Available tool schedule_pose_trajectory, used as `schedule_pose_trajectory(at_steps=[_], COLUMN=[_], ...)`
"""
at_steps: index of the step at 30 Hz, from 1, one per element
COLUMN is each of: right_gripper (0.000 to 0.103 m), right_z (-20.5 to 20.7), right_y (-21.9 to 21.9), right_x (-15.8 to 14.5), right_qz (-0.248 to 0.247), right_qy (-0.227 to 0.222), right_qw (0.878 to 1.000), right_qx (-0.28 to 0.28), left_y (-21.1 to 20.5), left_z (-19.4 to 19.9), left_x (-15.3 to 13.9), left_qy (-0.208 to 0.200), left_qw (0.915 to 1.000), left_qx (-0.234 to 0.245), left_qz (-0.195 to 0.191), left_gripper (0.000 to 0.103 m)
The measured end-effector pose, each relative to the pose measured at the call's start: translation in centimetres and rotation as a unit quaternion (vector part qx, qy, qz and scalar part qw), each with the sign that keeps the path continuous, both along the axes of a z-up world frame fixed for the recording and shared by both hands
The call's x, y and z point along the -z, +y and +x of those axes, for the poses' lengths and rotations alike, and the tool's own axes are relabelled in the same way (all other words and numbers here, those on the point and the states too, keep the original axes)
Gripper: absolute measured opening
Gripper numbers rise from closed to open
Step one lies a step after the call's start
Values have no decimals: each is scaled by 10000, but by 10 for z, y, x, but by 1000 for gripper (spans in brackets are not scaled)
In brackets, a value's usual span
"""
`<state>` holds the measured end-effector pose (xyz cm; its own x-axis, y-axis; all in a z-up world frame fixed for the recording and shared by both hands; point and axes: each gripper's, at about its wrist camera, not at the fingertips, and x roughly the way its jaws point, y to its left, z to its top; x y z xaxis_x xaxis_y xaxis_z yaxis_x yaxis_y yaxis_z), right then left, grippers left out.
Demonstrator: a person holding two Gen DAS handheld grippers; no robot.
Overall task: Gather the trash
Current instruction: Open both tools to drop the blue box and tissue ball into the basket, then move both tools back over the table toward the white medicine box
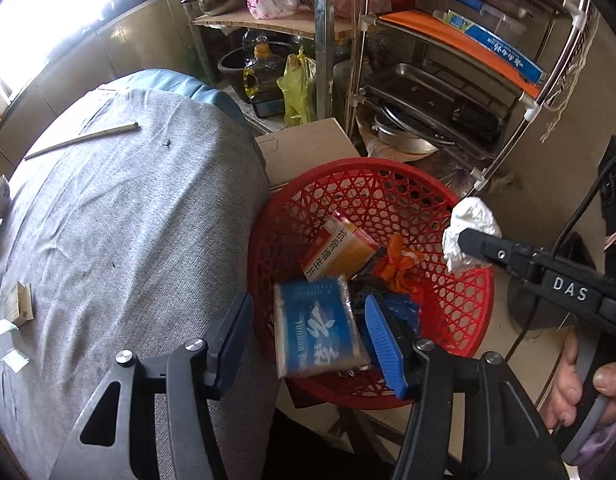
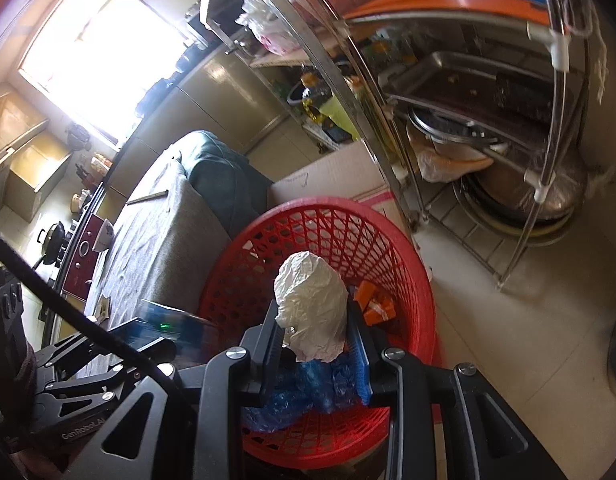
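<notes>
A red mesh basket [image 1: 460, 312] stands on the floor beside the grey-clothed table [image 1: 127, 220]. In it lie a yellow box [image 1: 344, 254], orange wrapper [image 1: 400, 260] and blue plastic [image 1: 404, 308]. My left gripper [image 1: 312, 340] is open above the basket's near rim; a blurred blue packet [image 1: 318, 328] is between its fingers, in mid-air. My right gripper [image 2: 314, 320] is shut on a crumpled white tissue [image 2: 312, 304] over the basket [image 2: 408, 264]; it also shows in the left wrist view [image 1: 468, 236].
On the table lie a chopstick-like stick [image 1: 83, 140], a small cardboard box [image 1: 21, 304] and paper scraps [image 1: 13, 360]. A cardboard box [image 1: 308, 148] and a metal rack [image 1: 448, 92] with trays, pans and bottles stand behind the basket.
</notes>
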<state>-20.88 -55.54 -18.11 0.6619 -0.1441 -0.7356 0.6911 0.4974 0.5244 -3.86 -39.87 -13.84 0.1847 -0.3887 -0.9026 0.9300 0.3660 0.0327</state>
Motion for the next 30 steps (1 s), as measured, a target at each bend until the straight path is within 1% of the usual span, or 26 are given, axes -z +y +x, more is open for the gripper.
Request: schedule_pose_trajectory(at_steps=[1,4,5,6,10,13,16,18,20,25,28,30], right_gripper=[34,49,60,61,61,61,61,61,61,61,61,61], right_z=[0,-1,-1,-1,5,10,17,24,32,57,77,93], right_y=[0,2,4,6,16,26,39,52,64,97,121,137], right_x=[1,-3,-6,-9,-21,-27,-32,-38,-44,-58,-66,-70], right_qz=[27,54,-7,-77,-248,-302,-374,-455,-556,-740,-857,-907], right_qy=[2,-126,-160,-182,-196,-220,-230,-231,-220,-170,-145,-143], right_qw=[10000,9999,9999,9998,9995,9992,9987,9979,9968,9928,9888,9853], right_qx=[4,17,38,49,-34,-115,-247,-391,-537,-927,-1215,-1441], left_y=[1,9,12,17,40,62,88,115,137,204,244,263], left_z=[1,5,6,8,17,27,36,42,50,77,96,105], left_x=[-2,-8,-9,-12,-19,-25,-33,-39,-42,-43,-41,-39], left_qy=[4,-38,-60,-95,-245,-379,-625,-834,-858,-877,-837,-811], left_qw=[10000,9999,9998,9997,9987,9966,9930,9888,9859,9730,9614,9538], left_qx=[-18,-90,-112,-153,-400,-693,-979,-1208,-1402,-2101,-2591,-2862], left_qz=[-41,-122,-144,-170,-201,-214,-233,-281,-306,-379,-404,-423], left_gripper=[59,59,59,59,59,59,59,60,60,60,60,60])
